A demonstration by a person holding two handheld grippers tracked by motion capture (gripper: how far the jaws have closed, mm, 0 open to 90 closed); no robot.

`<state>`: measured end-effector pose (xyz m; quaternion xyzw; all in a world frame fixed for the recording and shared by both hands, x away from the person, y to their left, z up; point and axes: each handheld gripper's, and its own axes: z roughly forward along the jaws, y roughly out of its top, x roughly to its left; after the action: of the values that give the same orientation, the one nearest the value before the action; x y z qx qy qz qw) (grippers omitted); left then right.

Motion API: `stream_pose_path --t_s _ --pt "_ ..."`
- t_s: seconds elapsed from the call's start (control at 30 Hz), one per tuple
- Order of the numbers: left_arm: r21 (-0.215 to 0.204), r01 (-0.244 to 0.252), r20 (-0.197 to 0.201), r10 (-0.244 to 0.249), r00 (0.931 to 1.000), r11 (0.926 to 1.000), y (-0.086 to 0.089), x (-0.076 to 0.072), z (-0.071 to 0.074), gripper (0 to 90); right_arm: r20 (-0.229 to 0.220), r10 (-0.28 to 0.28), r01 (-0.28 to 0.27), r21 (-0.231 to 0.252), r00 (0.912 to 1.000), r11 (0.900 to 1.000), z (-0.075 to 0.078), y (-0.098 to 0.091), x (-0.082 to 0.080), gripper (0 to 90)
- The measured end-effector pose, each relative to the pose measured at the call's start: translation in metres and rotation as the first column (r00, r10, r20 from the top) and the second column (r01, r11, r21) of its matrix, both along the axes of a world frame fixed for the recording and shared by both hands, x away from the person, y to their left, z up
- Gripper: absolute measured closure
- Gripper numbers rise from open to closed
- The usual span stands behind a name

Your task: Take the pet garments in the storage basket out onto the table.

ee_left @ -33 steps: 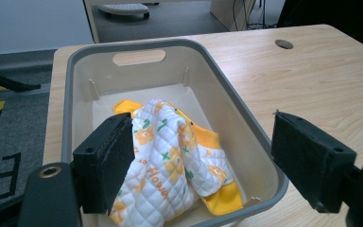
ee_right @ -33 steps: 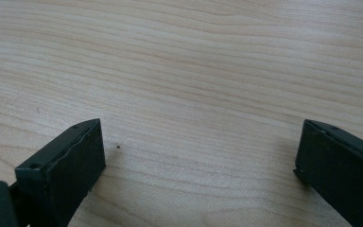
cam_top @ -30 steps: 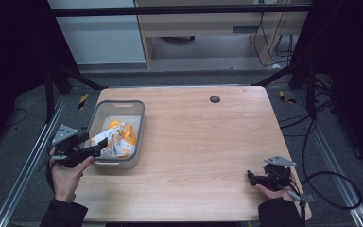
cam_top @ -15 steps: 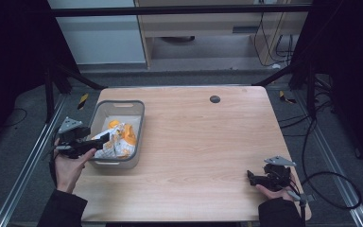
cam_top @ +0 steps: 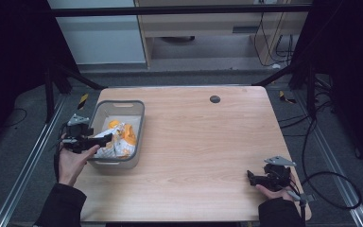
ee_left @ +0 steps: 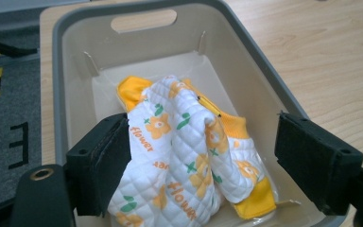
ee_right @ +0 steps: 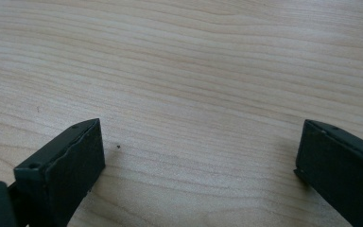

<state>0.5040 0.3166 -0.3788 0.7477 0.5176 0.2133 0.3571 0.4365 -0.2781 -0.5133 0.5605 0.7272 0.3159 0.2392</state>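
A grey plastic bin (cam_top: 134, 126) (ee_left: 260, 80) sits at the table's left edge. Inside it lies a bunched white quilted cloth with orange flowers and orange trim (cam_top: 118, 139) (ee_left: 189, 161). My left gripper (cam_top: 105, 139) (ee_left: 203, 165) hovers over the bin's near-left rim, open, its jaws either side of the cloth and wide apart. My right gripper (cam_top: 250, 178) (ee_right: 196, 175) rests low over bare wood at the table's front right, open with nothing between its jaws.
The light wooden table (cam_top: 203, 142) has a round dark grommet hole (cam_top: 214, 99) near its back edge. Metal rails and cables run along the floor on both sides. A cabinet stands behind the table.
My left gripper has risen and moved forward over the bin's left rim, its jaws now reaching above the cloth. The right gripper has stayed put.
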Motion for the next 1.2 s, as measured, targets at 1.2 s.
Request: stream_pose_path --t_s 1.2 --pt "0.130 0.050 -0.221 -0.021 0.9751 0.9902 -0.019 0.033 -0.023 12.2 -0.001 0.001 -0.001 0.000 1.0000 1.0000 0.000 0.000 0.000 1.7"
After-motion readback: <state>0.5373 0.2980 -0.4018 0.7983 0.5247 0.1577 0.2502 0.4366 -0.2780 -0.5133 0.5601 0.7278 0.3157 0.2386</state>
